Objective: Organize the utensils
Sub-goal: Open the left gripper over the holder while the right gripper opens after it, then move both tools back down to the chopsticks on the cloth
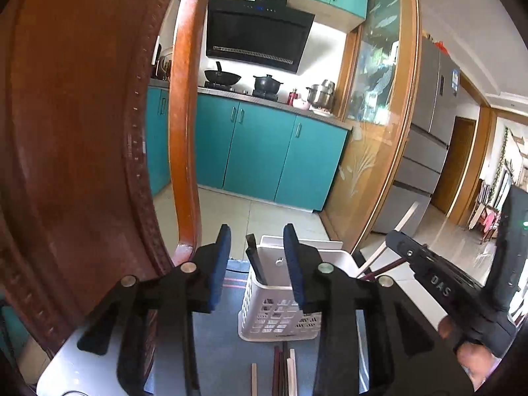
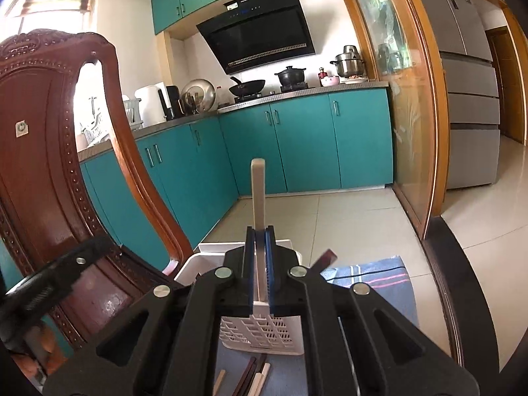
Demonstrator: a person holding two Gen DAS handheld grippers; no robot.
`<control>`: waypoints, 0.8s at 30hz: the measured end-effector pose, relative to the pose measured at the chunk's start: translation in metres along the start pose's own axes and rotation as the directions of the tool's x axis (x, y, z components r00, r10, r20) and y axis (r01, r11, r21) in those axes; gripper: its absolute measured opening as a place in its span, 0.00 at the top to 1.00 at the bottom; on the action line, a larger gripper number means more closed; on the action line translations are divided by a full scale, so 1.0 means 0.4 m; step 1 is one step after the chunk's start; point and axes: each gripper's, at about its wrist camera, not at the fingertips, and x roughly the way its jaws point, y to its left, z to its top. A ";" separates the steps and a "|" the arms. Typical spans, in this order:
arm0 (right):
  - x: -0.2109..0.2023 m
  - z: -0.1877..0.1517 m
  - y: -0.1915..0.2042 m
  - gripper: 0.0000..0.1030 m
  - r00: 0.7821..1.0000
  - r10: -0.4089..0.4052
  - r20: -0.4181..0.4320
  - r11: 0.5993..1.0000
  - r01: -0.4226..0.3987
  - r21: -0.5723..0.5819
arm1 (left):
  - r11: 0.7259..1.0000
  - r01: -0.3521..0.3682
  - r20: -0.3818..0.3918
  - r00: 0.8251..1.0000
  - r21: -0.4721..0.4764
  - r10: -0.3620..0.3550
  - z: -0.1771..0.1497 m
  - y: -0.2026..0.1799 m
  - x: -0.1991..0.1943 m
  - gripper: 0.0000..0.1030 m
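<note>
inside white basket (image 1: 280, 316) – one dark chopstick (image 1: 255, 259), leaning.

Teal kitchen cabinets (image 2: 307, 138), black range hood (image 2: 260, 33), carved wooden chair (image 2: 43, 151), pale tiled floor (image 2: 346, 217), grey fridge (image 2: 472, 99)

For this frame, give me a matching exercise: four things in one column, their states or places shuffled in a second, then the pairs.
Things:
1. left hand-held gripper
2. right hand-held gripper
3. white perforated plastic basket
4. dark brown chopstick

States or places:
A. shut on a pale cream chopstick
B. stands in the basket, leaning
C. open, nothing between its pads
D. sits on the blue-grey mat, loose chopsticks lying in front of it

Pairs: 1-C, 2-A, 3-D, 4-B
</note>
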 end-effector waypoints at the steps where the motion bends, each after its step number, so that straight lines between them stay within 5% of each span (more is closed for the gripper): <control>1: -0.004 0.002 0.000 0.89 1.000 0.005 0.007 1.000 -0.005 0.003 | 1.000 0.006 0.004 1.000 -0.004 -0.006 -0.009 0.007 -0.017 0.67; 8: -0.167 0.041 0.023 0.73 0.978 0.096 0.183 0.995 -0.091 -0.040 | 1.000 0.002 -0.077 0.997 0.019 -0.001 -0.073 0.030 -0.042 0.67; 11: -0.215 0.033 0.040 0.73 0.974 0.171 0.148 0.983 -0.158 -0.096 | 0.999 -0.032 -0.152 0.988 -0.002 0.031 -0.096 0.051 -0.021 0.67; 15: -0.214 -0.075 0.052 0.74 0.969 0.247 0.026 0.960 -0.241 -0.141 | 0.986 -0.154 -0.275 0.947 0.063 0.166 -0.130 0.062 0.031 0.67; 18: -0.110 -0.176 0.052 0.74 0.961 0.198 -0.192 0.966 -0.224 -0.126 | 0.980 -0.190 -0.340 0.920 0.053 0.197 -0.159 0.079 0.060 0.67; 20: 0.001 -0.262 0.033 0.74 0.924 0.089 -0.373 0.988 -0.129 -0.083 | 0.976 -0.213 -0.386 0.897 0.048 0.214 -0.177 0.084 0.081 0.67; 24: 0.098 -0.365 0.031 0.74 0.840 0.001 -0.543 0.993 -0.064 -0.097 | 0.969 -0.239 -0.436 0.867 0.058 0.240 -0.207 0.091 0.109 0.67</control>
